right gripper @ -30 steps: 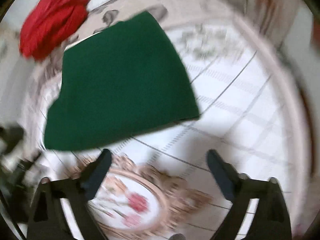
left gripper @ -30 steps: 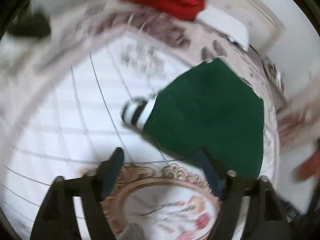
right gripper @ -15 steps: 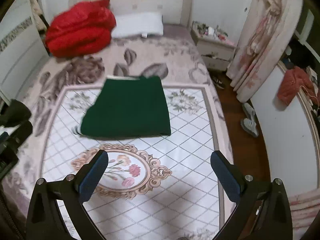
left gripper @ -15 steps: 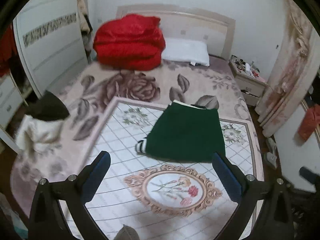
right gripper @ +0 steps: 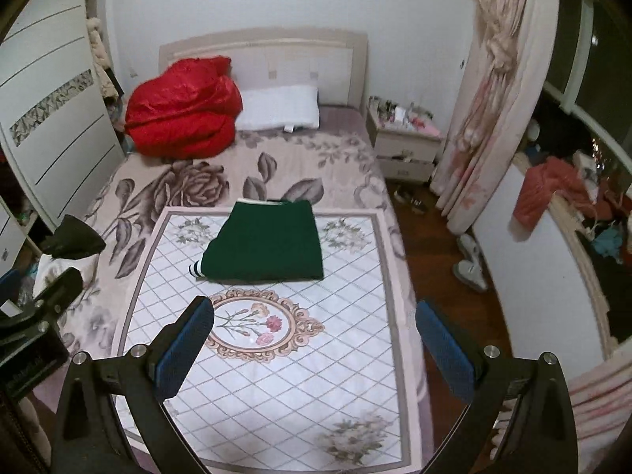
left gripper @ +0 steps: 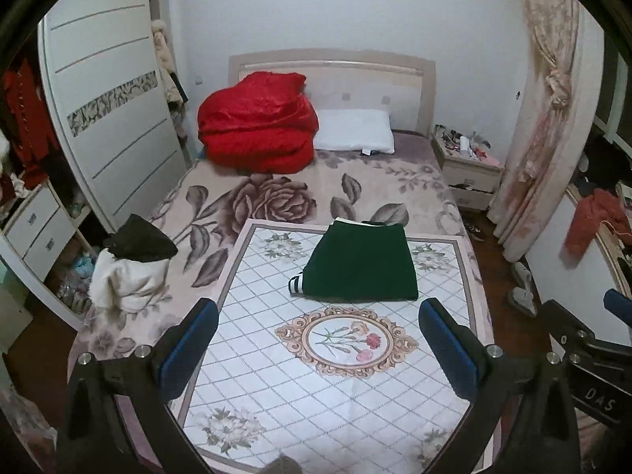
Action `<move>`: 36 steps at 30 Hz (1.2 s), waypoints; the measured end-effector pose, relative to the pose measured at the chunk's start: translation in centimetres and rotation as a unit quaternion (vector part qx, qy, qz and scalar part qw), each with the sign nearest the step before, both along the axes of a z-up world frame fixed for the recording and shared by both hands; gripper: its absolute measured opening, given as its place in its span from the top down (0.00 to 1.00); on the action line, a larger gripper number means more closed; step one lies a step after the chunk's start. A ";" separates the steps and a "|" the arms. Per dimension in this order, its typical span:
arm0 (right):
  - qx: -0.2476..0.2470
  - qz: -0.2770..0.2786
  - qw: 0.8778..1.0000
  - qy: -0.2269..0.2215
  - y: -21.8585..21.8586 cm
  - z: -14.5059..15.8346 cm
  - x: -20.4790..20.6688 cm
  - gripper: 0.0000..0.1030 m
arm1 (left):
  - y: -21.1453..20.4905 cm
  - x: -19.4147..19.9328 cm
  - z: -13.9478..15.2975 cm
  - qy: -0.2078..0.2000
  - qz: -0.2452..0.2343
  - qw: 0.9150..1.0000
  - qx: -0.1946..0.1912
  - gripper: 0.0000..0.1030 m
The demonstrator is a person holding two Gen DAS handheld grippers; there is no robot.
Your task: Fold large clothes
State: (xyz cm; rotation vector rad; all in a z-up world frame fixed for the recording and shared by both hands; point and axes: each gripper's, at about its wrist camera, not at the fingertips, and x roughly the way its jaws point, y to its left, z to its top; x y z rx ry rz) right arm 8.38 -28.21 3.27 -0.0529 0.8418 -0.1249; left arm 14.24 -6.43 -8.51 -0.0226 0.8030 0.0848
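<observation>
- Both grippers have pulled up and back since a second ago: the views then were blurred and close over the green garment (left gripper: pixel 361 262), now they take in the whole bed (left gripper: pixel 379 191) from high above.
- Left gripper (left gripper: pixel 318 345): jaws spread wide, nothing between them, well clear of the cloth.
- Right gripper (right gripper: pixel 314 345): same, wide and empty, hanging over the near end of the white quilted mat (right gripper: pixel 276 359).
- Green garment lies as a compact rectangle at the far end of that mat, edges roughly squared, flat; a striped cuff (left gripper: pixel 296 284) pokes out at its left edge.
- Reading: garment was set centred on the mat as the flat work surface; open jaws and the retreat suggest this fold is finished.
- Dark and white clothes (left gripper: pixel 130 262) sit heaped at the bed's left edge, probably next in line.
- Red duvet (left gripper: pixel 256 130) and pillow (left gripper: pixel 353 136) are parked at the headboard, out of the way.
</observation>
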 end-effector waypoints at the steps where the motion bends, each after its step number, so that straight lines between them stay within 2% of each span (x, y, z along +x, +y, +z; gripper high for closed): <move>1: 0.000 0.002 1.000 -0.005 0.0 1.1 -1.2 0.00 | -0.2 -0.5 0.5 -0.001 -0.003 1.000 -0.003 0.00; 8: -0.002 -0.007 0.999 -0.038 -0.7 6.4 -7.0 0.00 | -0.6 -3.4 3.2 -0.013 -0.001 1.000 -0.005 0.00; 14: -0.002 -0.003 0.998 -0.057 -1.0 9.3 -10.0 0.00 | -0.3 -4.8 4.4 -0.023 0.002 1.000 0.000 0.00; 21: -0.002 0.007 0.998 -0.070 -0.8 10.7 -11.8 0.00 | -0.5 -6.1 5.4 -0.033 0.004 0.999 0.000 0.00; 36: 0.002 0.018 0.996 -0.088 -0.6 12.2 -12.5 0.00 | -0.5 -7.4 6.7 -0.061 0.012 0.998 0.004 0.00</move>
